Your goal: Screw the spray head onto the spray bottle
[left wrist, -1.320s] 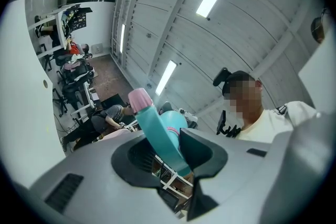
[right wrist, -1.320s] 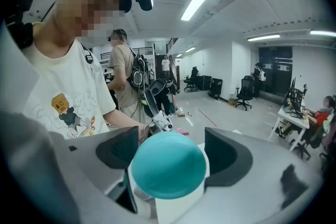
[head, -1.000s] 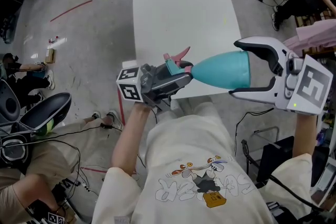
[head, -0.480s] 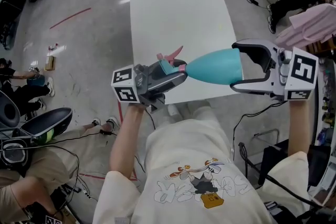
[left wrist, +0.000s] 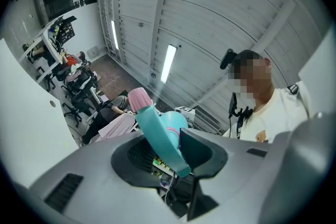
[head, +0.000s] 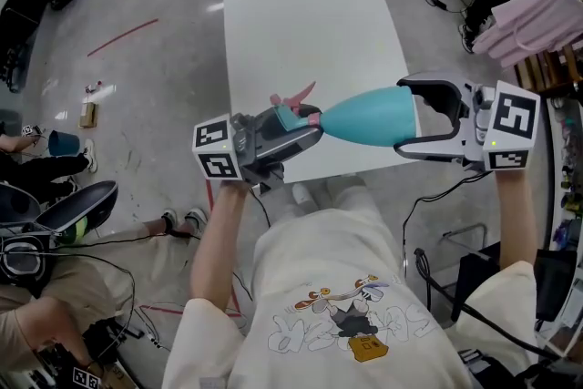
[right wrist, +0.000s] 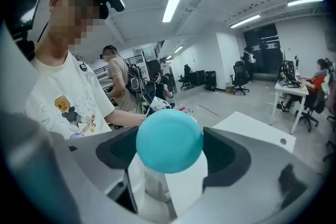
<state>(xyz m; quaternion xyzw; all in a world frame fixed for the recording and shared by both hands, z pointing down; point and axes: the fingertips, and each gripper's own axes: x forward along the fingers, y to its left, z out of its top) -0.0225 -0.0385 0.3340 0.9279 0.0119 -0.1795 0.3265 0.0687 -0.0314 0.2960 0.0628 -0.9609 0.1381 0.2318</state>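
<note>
The teal cone-shaped plastic spray bottle (head: pixel 369 117) lies level in the air over the near edge of the white rectangular table (head: pixel 310 23). Its narrow neck meets the teal spray head with pink nozzle and trigger (head: pixel 293 112). The right gripper (head: pixel 407 119) is clamped across the bottle's wide base, and the left gripper (head: pixel 301 130) pinches the spray head between its dark jaws.

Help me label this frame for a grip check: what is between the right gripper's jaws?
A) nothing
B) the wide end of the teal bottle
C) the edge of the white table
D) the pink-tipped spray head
B: the right gripper clamps the bottle at its wide end, while the left gripper holds the spray head.
</note>
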